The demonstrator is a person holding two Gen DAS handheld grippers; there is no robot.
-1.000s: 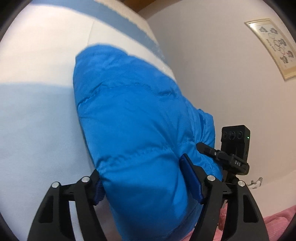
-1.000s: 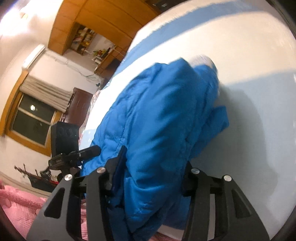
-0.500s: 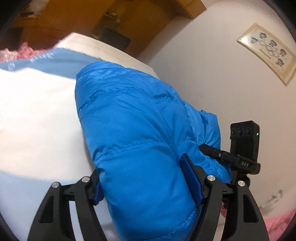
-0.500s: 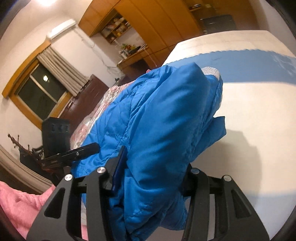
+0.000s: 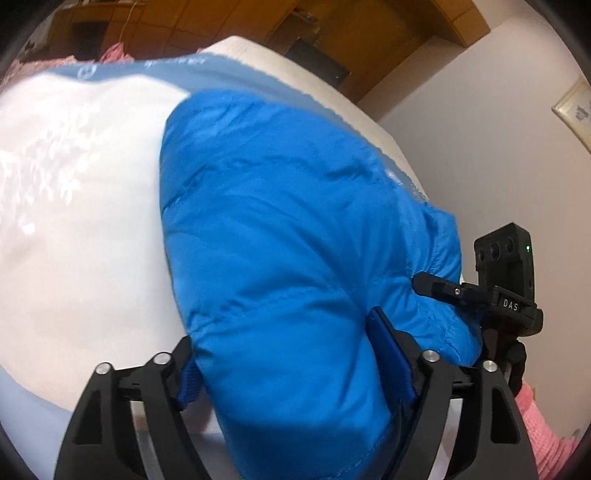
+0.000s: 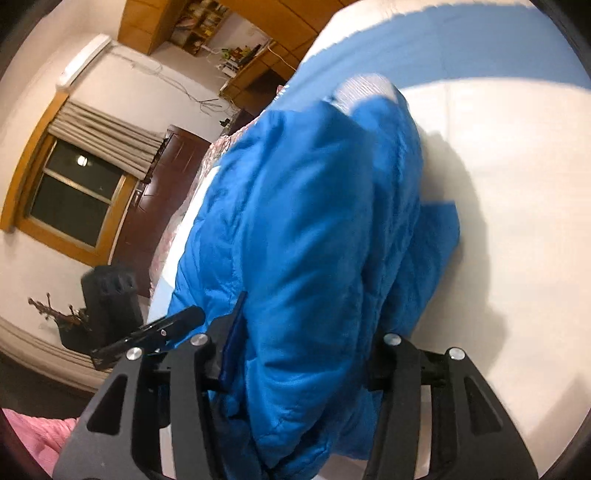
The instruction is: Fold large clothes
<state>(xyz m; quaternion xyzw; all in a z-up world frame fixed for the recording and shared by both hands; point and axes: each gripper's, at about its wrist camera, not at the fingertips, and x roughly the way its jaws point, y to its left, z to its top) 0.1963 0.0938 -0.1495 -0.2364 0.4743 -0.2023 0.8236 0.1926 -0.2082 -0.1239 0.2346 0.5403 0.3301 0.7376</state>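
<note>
A: Where's the jacket [image 5: 280, 266]?

B: Dead centre in both views — bunched between each gripper's jaws, draped up over the bed [image 5: 74, 229].

A: Grip?

B: Left gripper [image 5: 288, 373] has just been opening wider, but its pads touch the puffy fabric. Right gripper [image 6: 306, 354] clamps a thick fold — also easing open.

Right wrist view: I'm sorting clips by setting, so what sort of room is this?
Most likely a bedroom at home: a bed with a white and blue cover, a curtained window, and wooden cupboards along the wall.
</note>
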